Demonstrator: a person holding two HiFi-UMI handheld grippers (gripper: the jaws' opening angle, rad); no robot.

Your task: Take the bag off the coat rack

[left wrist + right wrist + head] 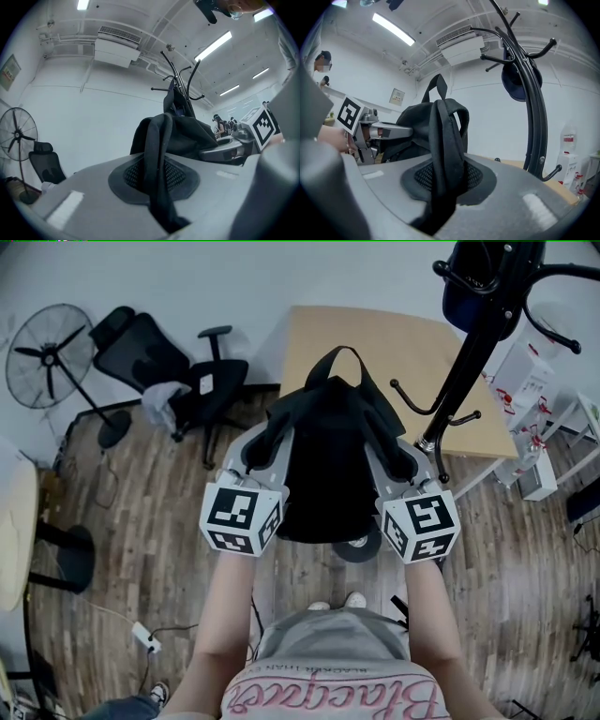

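black bag held up between the two claws, left claw pinching one strap, right claw pinching the other, coat rack just beyond the right claw, apart from the bag

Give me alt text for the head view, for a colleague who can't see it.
A black fabric backpack hangs between the left tool and the right tool, both shut on its straps, apart from the black metal coat rack at right. A light wooden table stands behind it.
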